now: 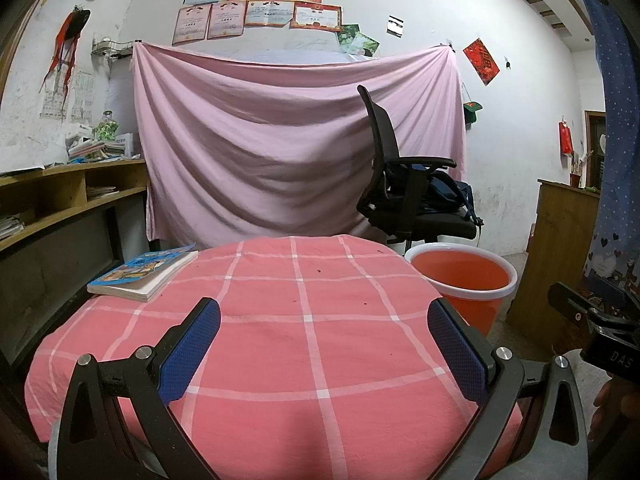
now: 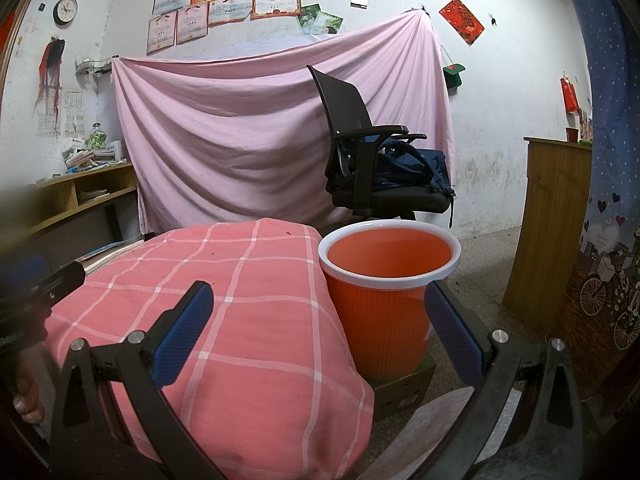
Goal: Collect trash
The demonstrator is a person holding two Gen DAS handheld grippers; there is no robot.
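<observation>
An orange bin with a white rim (image 2: 390,280) stands on a cardboard box on the floor, right of a table under a pink checked cloth (image 1: 304,320). The bin (image 1: 464,276) shows nothing inside. My left gripper (image 1: 324,316) hovers open over the cloth, nothing between its blue pads. My right gripper (image 2: 318,300) is open too, straddling the table's right edge (image 2: 256,312) and the bin's front. A few tiny dark specks (image 1: 319,270) lie on the cloth.
A blue-covered book (image 1: 144,272) lies at the table's far left corner. A black office chair (image 1: 408,188) with a dark bag stands behind the bin. Wooden shelves (image 1: 68,196) line the left, a wooden cabinet (image 2: 552,216) the right. A pink sheet (image 1: 288,140) hangs behind.
</observation>
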